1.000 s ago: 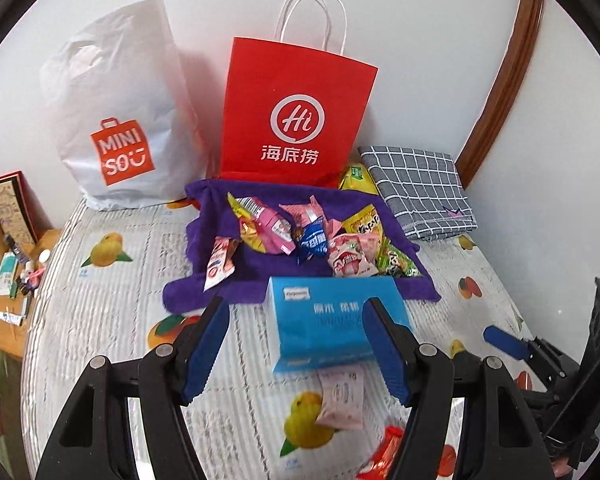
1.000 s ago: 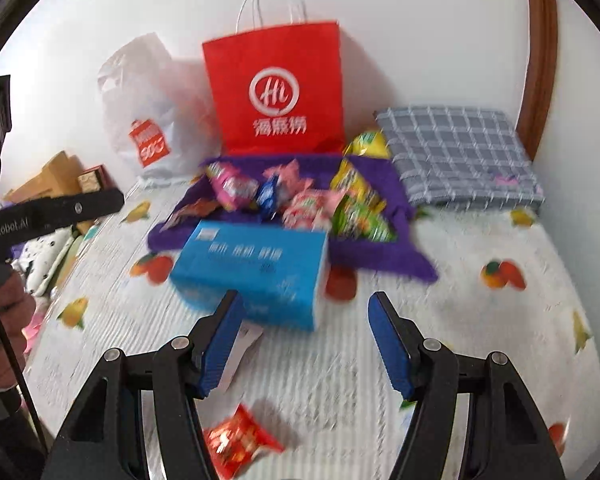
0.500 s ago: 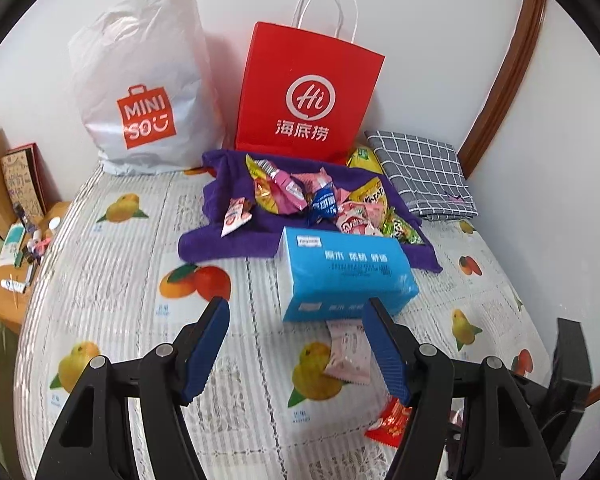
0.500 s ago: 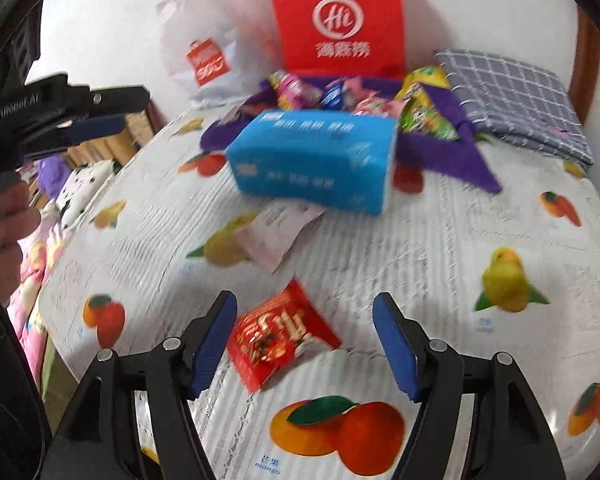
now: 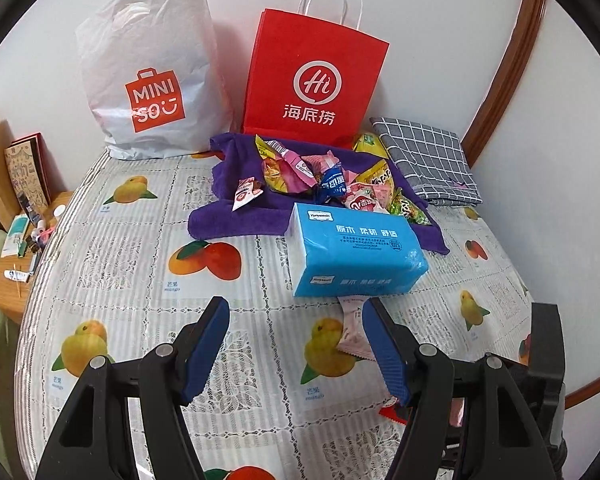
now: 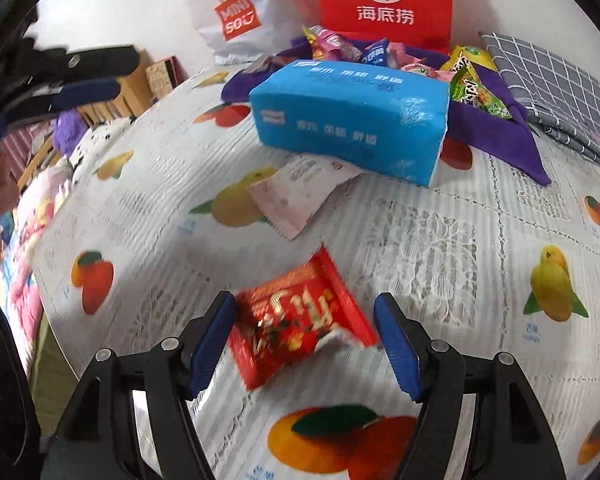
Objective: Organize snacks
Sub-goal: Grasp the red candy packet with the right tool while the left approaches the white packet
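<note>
A red snack packet [image 6: 300,320] lies flat on the fruit-print tablecloth [image 6: 440,240], right between the fingers of my open right gripper [image 6: 304,299]; the pads do not press it. Just beyond it a pale pink packet [image 6: 300,196] sticks out from under a blue tissue pack [image 6: 352,112]. My left gripper [image 5: 295,302] hangs open over the cloth with nothing between its fingers, and the pink packet [image 5: 354,332] lies by its right finger. Several wrapped snacks [image 5: 324,180] sit piled on a purple towel [image 5: 236,216] behind the tissue pack [image 5: 352,252].
A red paper bag [image 5: 316,80] and a white plastic bag [image 5: 152,72] stand against the back wall. A folded grey checked cloth [image 5: 428,160] lies at the back right. Left of the table's edge is a cluttered wooden stand [image 5: 16,248].
My right gripper has dropped and tipped down toward the table, so the red packet now lies between its fingers. My left gripper has drawn back from the tissue pack.
</note>
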`<action>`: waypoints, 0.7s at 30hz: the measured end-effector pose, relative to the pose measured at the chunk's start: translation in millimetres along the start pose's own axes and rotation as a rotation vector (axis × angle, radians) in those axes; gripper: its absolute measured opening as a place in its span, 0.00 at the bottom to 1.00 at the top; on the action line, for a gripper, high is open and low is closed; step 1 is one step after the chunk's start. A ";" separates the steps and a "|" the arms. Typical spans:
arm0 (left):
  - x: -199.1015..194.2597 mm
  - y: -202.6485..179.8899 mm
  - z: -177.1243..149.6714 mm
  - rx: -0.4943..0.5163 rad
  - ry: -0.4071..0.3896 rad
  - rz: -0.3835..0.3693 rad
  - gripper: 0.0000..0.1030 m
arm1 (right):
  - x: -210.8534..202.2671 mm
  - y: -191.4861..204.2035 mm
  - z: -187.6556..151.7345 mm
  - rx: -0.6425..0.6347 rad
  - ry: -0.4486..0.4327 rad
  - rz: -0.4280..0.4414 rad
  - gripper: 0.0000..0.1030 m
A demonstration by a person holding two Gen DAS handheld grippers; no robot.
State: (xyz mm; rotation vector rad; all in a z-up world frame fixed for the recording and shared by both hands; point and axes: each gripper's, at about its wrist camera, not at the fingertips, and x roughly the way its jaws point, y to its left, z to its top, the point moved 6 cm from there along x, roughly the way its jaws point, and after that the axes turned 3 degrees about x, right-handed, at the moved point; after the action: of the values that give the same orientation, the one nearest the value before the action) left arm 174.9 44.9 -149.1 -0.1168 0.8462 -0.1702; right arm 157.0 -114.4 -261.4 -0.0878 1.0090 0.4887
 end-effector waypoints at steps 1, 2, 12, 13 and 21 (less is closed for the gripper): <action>0.0 -0.2 -0.1 -0.002 0.001 -0.003 0.65 | -1.1 2.1 -2.3 -0.010 0.001 -0.002 0.69; 0.7 -0.1 -0.7 -0.004 0.003 -0.009 0.65 | -1.8 2.9 -3.9 -0.016 0.001 -0.003 0.69; 12.5 -2.5 -9.8 0.011 0.037 -0.018 0.65 | 7.7 17.1 -9.8 -0.119 -0.013 -0.081 0.73; 12.6 -1.6 -9.8 0.012 0.038 -0.016 0.65 | 8.3 17.8 -8.6 -0.126 -0.020 -0.087 0.74; 17.8 0.2 -11.8 0.012 0.047 -0.008 0.65 | 4.6 13.5 -7.6 -0.112 -0.062 -0.090 0.52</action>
State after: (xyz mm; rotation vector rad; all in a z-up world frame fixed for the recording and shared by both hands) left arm 177.6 41.3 -170.0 -0.1054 0.8916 -0.1858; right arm 147.1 -103.0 -267.3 -0.2157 0.9131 0.4626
